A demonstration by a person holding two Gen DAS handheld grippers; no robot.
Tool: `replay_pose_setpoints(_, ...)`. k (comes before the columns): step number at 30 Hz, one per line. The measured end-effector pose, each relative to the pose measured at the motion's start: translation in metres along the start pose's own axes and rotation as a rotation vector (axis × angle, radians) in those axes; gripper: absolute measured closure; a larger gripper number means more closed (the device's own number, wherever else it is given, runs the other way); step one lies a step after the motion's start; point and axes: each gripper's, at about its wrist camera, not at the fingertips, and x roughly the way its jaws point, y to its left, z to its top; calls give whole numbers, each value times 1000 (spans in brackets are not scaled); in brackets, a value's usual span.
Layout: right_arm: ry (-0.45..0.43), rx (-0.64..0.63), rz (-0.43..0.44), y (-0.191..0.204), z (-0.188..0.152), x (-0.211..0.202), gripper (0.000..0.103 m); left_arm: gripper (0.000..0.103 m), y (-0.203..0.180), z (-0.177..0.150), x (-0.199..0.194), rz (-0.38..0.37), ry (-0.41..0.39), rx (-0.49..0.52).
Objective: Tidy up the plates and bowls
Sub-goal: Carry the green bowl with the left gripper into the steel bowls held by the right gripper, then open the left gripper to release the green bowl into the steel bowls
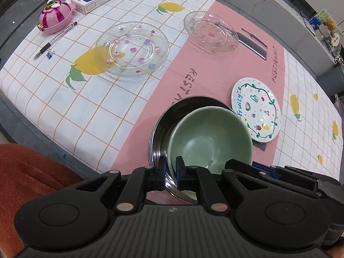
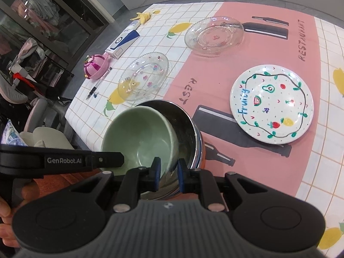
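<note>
Bowl (image 1: 209, 137), green, sits tilted inside steel bowl (image 2: 185, 129) on desk (image 1: 90, 111). L claw (image 1: 171, 169) pinches green rim; R claw (image 2: 168, 172) apparently pinches steel rim. Step: nesting. Next: level, then release.

The right gripper (image 2: 168, 175) is clamping the steel bowl's (image 2: 185, 126) near rim; a green bowl (image 2: 139, 137) is sitting tilted inside it, with the fruit-painted plate (image 2: 271, 104) lying nearby on the worktop (image 2: 253, 172).
</note>
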Motion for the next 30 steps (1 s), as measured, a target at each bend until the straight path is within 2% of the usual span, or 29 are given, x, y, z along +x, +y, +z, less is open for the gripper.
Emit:
replay_pose_setpoints(11,6,-39,-41,4,1,11,86,94,-1,6,10,23,7,3)
replay_pose_setpoints(15,10,-22,-32,0,4,13,85,94,0,7,12,23,8,0)
replay_pose_setpoints(18,16,-15,-17,0,5,13,80,94,-2,8,12,27,15,20)
replay_pose_setpoints(24,9,-31,-24,2,4,8,78,92,-2,12,15,17,47,34)
replay_pose_setpoints(30,-36,-36,-5,2,6,-6,66,91,-8,13,4,27,-5,93)
